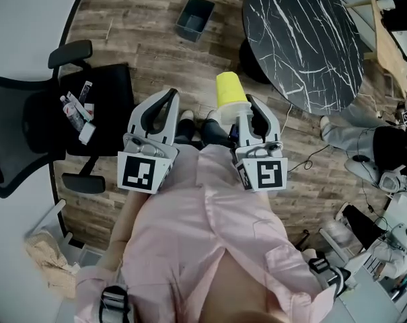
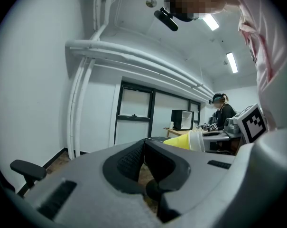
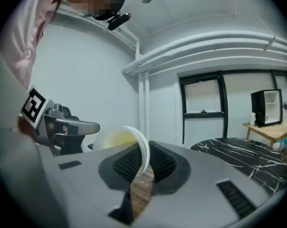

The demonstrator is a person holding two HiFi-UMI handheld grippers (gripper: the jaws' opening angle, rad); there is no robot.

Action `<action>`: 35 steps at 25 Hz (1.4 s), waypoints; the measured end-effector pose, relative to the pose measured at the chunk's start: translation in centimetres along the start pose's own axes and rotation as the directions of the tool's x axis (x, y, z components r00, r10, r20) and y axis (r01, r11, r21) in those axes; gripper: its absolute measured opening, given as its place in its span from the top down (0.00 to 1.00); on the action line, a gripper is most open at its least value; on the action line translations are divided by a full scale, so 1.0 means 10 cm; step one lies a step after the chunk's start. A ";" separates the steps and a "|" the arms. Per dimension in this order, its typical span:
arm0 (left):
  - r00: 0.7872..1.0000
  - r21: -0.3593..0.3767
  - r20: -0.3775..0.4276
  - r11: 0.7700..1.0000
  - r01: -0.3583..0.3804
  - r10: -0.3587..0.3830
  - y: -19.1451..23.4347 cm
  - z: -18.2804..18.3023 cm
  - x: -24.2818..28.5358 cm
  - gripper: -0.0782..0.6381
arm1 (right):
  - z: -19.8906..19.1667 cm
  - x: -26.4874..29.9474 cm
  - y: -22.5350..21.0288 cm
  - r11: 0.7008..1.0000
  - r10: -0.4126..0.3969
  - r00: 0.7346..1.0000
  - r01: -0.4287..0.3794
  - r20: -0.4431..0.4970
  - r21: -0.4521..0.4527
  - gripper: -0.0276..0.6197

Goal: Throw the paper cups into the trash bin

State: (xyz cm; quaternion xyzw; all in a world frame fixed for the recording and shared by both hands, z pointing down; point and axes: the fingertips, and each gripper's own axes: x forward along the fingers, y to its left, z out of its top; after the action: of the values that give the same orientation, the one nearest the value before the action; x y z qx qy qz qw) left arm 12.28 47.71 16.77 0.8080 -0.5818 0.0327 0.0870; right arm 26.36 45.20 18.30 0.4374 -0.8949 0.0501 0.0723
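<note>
My right gripper (image 1: 245, 106) is shut on the white rim of a yellow paper cup (image 1: 231, 89), which points forward over the wooden floor. In the right gripper view the cup's rim (image 3: 139, 148) sits pinched between the dark pads, with the right gripper (image 3: 142, 161) closed around it. My left gripper (image 1: 170, 94) hangs beside it, shut with nothing in it; in its own view the left gripper (image 2: 144, 145) has its tips touching, and the yellow cup (image 2: 183, 140) shows to the right. A dark grey trash bin (image 1: 194, 17) stands on the floor well ahead of both grippers.
A round black marble table (image 1: 304, 39) stands ahead to the right. A black office chair (image 1: 62, 113) with small items on its seat is at the left. Another person (image 1: 364, 140) sits at the right, with cables on the floor nearby.
</note>
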 end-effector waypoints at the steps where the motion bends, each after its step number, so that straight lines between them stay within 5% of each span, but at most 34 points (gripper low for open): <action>1: 1.000 0.002 -0.003 1.000 0.002 -0.002 0.03 -0.02 -0.03 0.87 | -0.01 0.00 0.05 1.000 -0.003 1.000 0.003 0.002 0.003 0.88; 10: 0.999 0.008 -0.036 1.000 -0.002 0.002 0.24 -0.17 -0.12 0.87 | -0.07 0.05 0.05 0.998 -0.059 0.998 0.060 -0.032 0.017 0.88; 16: 0.999 -0.017 -0.048 0.999 -0.027 0.026 0.37 -0.19 0.04 0.87 | -0.13 0.28 0.01 0.999 -0.026 0.998 0.028 -0.061 0.031 0.88; 35: 0.996 -0.043 0.001 0.995 -0.087 0.087 0.59 0.09 1.44 0.87 | 0.08 1.23 -1.03 0.999 0.032 0.998 -0.031 -0.048 0.021 0.88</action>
State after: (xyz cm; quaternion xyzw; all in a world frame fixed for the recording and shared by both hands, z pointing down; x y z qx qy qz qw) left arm 11.30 32.24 18.67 0.7799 -0.6172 0.0231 0.1019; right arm 26.92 29.22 19.92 0.4226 -0.8992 0.0707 0.0888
